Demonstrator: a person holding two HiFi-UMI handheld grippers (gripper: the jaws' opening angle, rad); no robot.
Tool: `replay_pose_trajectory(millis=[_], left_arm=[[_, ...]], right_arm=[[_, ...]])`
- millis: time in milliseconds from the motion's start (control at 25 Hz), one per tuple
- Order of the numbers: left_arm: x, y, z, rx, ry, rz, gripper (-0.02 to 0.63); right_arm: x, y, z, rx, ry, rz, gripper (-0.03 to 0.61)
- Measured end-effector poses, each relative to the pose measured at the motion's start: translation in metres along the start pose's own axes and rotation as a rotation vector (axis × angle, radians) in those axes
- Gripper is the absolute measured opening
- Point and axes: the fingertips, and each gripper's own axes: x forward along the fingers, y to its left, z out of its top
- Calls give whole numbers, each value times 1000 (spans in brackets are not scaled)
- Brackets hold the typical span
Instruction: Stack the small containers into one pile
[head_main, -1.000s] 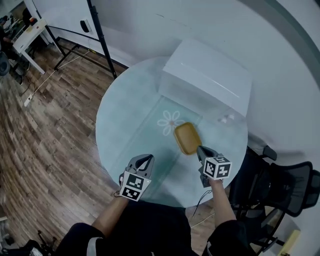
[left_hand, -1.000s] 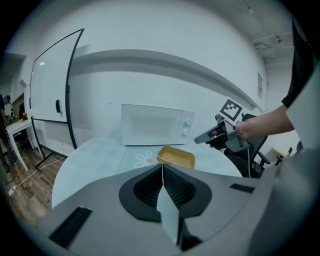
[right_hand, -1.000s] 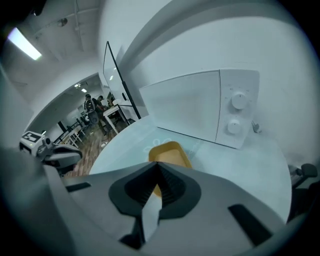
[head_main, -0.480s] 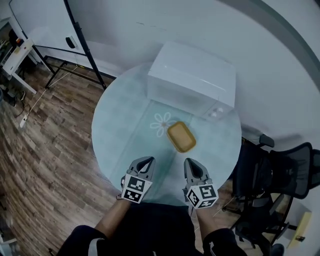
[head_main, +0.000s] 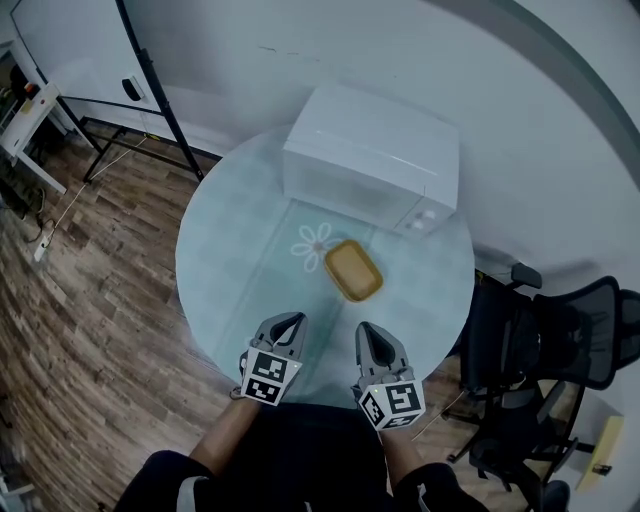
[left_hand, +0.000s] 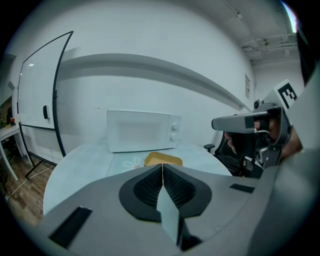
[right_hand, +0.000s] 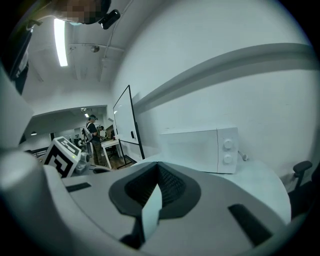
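Note:
A yellow rectangular container stack (head_main: 352, 270) sits near the middle of the round glass table (head_main: 230, 260), just in front of the microwave. In the left gripper view the same yellow stack (left_hand: 163, 159) shows just beyond the jaw tips. My left gripper (head_main: 290, 321) is shut and empty, held over the table's near edge. My right gripper (head_main: 370, 335) is also shut and empty, beside the left one and short of the containers. Seen from the right gripper view, that gripper (right_hand: 157, 170) has its jaws closed together with nothing between them.
A white microwave (head_main: 372, 160) stands at the back of the table. A black office chair (head_main: 555, 340) is to the right, a whiteboard stand (head_main: 150, 90) at the back left. A flower print (head_main: 312, 245) marks the table by the containers. Wooden floor lies to the left.
My right gripper has drawn back from beside the yellow containers toward the near table edge and now sits next to the left one. The left gripper has hardly moved.

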Motion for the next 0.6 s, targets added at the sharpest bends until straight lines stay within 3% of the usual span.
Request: replay_pose_trajectory(millis=[600], left_arm=[[3, -3, -2, 17, 14, -11, 15]], right_arm=[[-6, -6, -4, 6, -1, -34, 23]])
